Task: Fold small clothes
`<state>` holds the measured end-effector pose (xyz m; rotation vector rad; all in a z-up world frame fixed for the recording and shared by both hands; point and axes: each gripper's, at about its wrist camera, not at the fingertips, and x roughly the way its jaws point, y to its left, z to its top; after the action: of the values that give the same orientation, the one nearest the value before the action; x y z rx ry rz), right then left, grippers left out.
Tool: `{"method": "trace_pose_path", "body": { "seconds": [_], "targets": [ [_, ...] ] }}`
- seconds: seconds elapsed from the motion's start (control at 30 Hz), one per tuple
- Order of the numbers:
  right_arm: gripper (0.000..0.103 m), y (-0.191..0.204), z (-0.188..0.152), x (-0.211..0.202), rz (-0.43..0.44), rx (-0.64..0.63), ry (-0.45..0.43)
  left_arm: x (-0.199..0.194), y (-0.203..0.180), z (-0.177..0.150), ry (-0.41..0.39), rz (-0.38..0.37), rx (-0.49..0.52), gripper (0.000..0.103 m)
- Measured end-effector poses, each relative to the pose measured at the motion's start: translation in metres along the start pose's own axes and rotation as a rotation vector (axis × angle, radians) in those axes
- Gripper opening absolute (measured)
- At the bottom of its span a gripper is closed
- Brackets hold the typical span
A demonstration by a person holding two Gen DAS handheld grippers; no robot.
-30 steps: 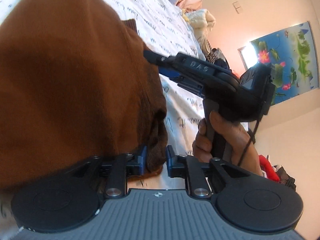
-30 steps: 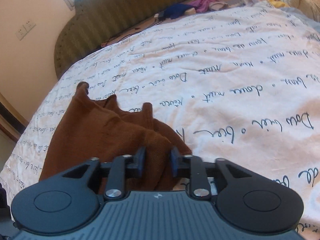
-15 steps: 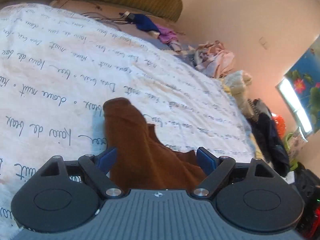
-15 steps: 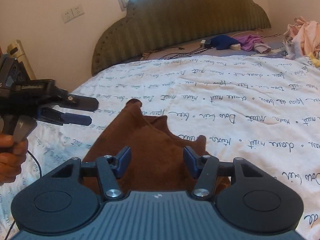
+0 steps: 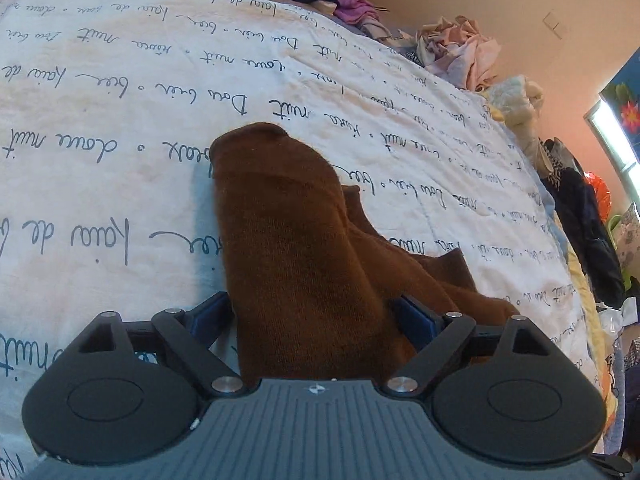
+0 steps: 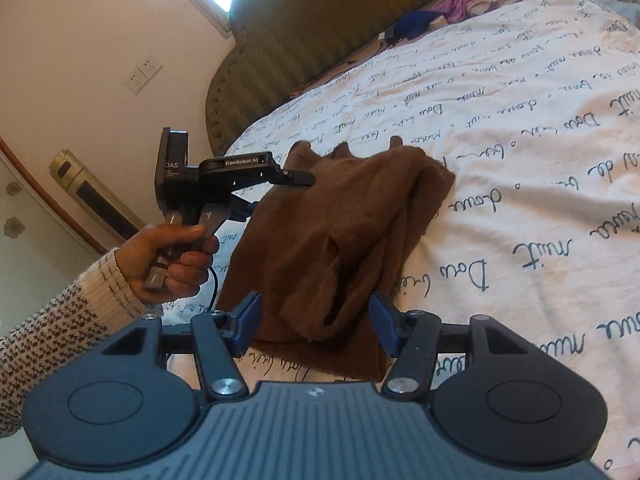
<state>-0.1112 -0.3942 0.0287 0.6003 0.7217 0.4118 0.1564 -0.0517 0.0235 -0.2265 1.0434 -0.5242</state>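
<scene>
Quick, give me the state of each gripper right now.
Left gripper: open, jaws spread either side of the brown garment, gripping nothing.
Right gripper: open over the same garment, gripping nothing.

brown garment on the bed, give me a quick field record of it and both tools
garment: brown knit piece, lying rumpled and partly folded over on the bedspread
left tool: open, fingers either side of the garment
right tool: open, garment edge between its fingers, not gripped
left hand: holding the left tool's handle
bedspread: white with dark script print
background: loose clothes pile at the bed's far edge
</scene>
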Motion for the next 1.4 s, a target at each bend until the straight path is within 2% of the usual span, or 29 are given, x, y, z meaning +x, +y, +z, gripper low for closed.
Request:
{"method": "trace_pose_path", "body": {
  "seconds": [0.07, 0.13, 0.2, 0.27, 0.4, 0.47, 0.53, 0.63, 0.73, 0.8, 0.87, 0.9, 0.97, 1.0, 1.03, 1.07, 1.1, 1.17, 1.2, 1.23, 1.27, 1.3, 1.33, 1.37, 1.4],
  "targets": [
    [0.058, 0.002, -0.002, 0.012, -0.007, -0.006, 0.020, -0.010, 0.000, -0.001, -0.014, -0.018, -0.014, 0.089],
    [0.043, 0.003, -0.003, 0.025, -0.018, -0.017, 0.046, -0.020, -0.001, 0.000, -0.036, -0.027, -0.012, 0.093],
    [0.006, -0.004, -0.005, 0.034, 0.007, 0.016, 0.051, -0.024, -0.004, 0.004, -0.040, -0.024, -0.001, 0.094],
    [0.006, -0.003, -0.007, 0.036, -0.009, 0.008, 0.025, -0.019, -0.007, 0.007, -0.011, -0.007, 0.016, 0.094],
    [0.005, 0.018, -0.012, 0.010, -0.029, -0.055, -0.062, -0.010, -0.017, 0.006, 0.038, 0.031, 0.049, 0.088],
    [0.005, 0.025, -0.015, -0.005, -0.024, -0.065, -0.081, -0.018, -0.024, 0.000, 0.023, 0.027, 0.065, 0.092],
    [0.005, 0.029, -0.023, -0.013, -0.047, -0.087, -0.077, -0.029, -0.032, -0.009, 0.008, 0.025, 0.101, 0.093],
    [0.005, 0.016, -0.038, -0.003, -0.123, -0.093, -0.020, -0.048, -0.043, -0.025, -0.017, 0.030, 0.151, 0.096],
    [0.015, -0.003, -0.040, 0.011, -0.158, -0.066, 0.044, -0.066, -0.053, -0.038, -0.041, 0.046, 0.187, 0.097],
    [0.042, 0.009, -0.032, -0.003, -0.202, -0.131, -0.007, -0.081, -0.058, -0.042, -0.083, 0.053, 0.207, 0.097],
    [0.058, 0.017, -0.017, -0.021, -0.193, -0.166, -0.097, -0.097, -0.064, -0.040, -0.156, 0.049, 0.232, 0.100],
    [0.058, 0.020, -0.006, -0.025, -0.188, -0.198, -0.145, -0.102, -0.067, -0.035, -0.195, 0.055, 0.231, 0.102],
    [0.058, 0.026, 0.013, -0.015, -0.166, -0.274, -0.183, -0.100, -0.070, -0.021, -0.218, 0.010, 0.203, 0.102],
    [0.057, 0.026, 0.025, -0.001, -0.160, -0.284, -0.176, -0.092, -0.070, -0.012, -0.207, -0.027, 0.173, 0.102],
    [0.056, 0.025, 0.034, 0.012, -0.142, -0.286, -0.169, -0.082, -0.072, -0.006, -0.196, -0.033, 0.166, 0.102],
    [0.053, 0.024, 0.043, 0.030, -0.094, -0.296, -0.147, -0.070, -0.075, -0.002, -0.183, -0.033, 0.173, 0.102],
    [0.041, 0.024, 0.049, 0.047, -0.060, -0.309, -0.119, -0.056, -0.074, 0.002, -0.163, -0.036, 0.165, 0.102],
    [0.036, 0.024, 0.057, 0.081, -0.065, -0.354, -0.073, -0.025, -0.067, 0.006, -0.113, -0.039, 0.113, 0.102],
    [0.033, 0.020, 0.057, 0.098, -0.072, -0.372, -0.034, -0.009, -0.059, 0.006, -0.086, -0.034, 0.086, 0.102],
    [0.029, 0.013, 0.058, 0.111, -0.098, -0.377, -0.008, 0.005, -0.051, 0.004, -0.065, 0.007, 0.057, 0.101],
    [0.024, 0.006, 0.057, 0.117, -0.162, -0.390, -0.008, 0.018, -0.045, 0.001, -0.045, 0.041, 0.064, 0.101],
    [0.024, -0.005, 0.059, 0.117, -0.212, -0.385, -0.025, 0.027, -0.039, -0.004, -0.052, 0.084, 0.105, 0.102],
    [0.024, -0.019, 0.062, 0.111, -0.167, -0.305, -0.042, 0.029, -0.036, -0.009, -0.081, 0.122, 0.139, 0.103],
    [0.024, -0.031, 0.063, 0.107, -0.127, -0.234, -0.047, 0.028, -0.036, -0.014, -0.102, 0.115, 0.166, 0.103],
    [0.024, -0.030, 0.062, 0.105, -0.125, -0.249, -0.037, 0.026, -0.035, -0.015, -0.102, 0.105, 0.176, 0.103]
  ]
}}
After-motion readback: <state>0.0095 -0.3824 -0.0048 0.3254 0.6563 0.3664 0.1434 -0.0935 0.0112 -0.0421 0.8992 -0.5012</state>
